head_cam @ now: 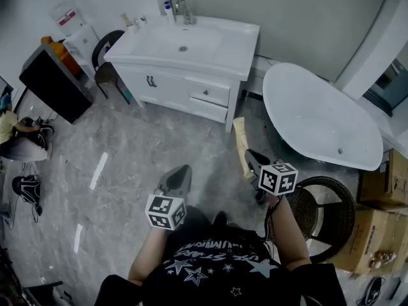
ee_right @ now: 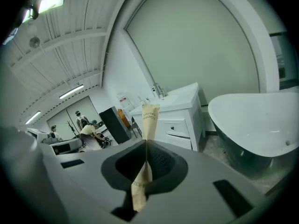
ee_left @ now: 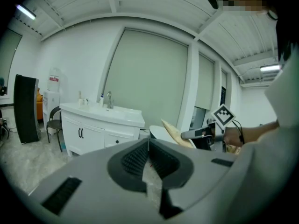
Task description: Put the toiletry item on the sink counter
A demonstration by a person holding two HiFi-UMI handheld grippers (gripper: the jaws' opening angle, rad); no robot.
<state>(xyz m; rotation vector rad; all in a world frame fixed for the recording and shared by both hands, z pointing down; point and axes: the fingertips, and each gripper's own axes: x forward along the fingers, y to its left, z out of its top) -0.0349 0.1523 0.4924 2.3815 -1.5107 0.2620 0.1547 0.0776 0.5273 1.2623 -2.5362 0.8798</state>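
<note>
Upright, the packet (ee_right: pixel 150 119) is a long, flat tan paper sleeve printed "TOOTH BRUSH", pinched in the right gripper (ee_right: pixel 146 143). Left gripper (ee_left: pixel 148 143) is closed on nothing.

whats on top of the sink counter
A faucet and a few small bottles stand along the back edge of the sink counter, too small to identify. The basin looks empty. Nothing covers the top. The toothbrush packet is clamped in the right gripper, not there.

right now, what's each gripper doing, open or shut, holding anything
left gripper: shut, nothing between its jaws.
right gripper: shut on the toothbrush packet, which sticks out past the jaw tips.
</note>
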